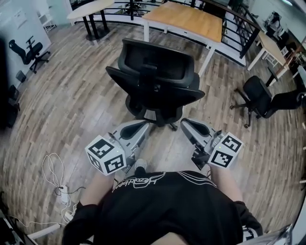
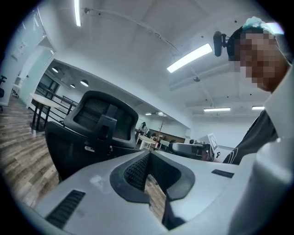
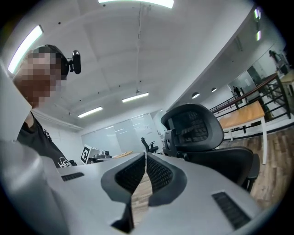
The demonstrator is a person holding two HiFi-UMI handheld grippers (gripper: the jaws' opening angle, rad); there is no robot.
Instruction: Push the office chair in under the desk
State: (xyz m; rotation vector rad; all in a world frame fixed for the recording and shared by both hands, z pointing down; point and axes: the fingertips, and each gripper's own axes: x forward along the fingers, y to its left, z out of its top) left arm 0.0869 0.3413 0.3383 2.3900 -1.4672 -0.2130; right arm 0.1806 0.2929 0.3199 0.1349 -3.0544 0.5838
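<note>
A black office chair (image 1: pixel 155 81) stands on the wood floor with its back towards me, a short way out from the wood-topped desk (image 1: pixel 186 19) beyond it. My left gripper (image 1: pixel 145 126) and right gripper (image 1: pixel 186 123) point at the chair's back from just behind it, neither touching it. Both are shut with nothing between the jaws. In the left gripper view the chair (image 2: pixel 98 121) rises left of the shut left gripper (image 2: pixel 148 154). In the right gripper view the chair (image 3: pixel 197 128) stands right of the shut right gripper (image 3: pixel 145 156).
A second black chair (image 1: pixel 260 98) stands at the right and a third (image 1: pixel 31 51) at the far left. A white table (image 1: pixel 91 8) stands left of the desk, in front of a black railing (image 1: pixel 239 19). Cables and a power strip (image 1: pixel 56 179) lie by my left foot.
</note>
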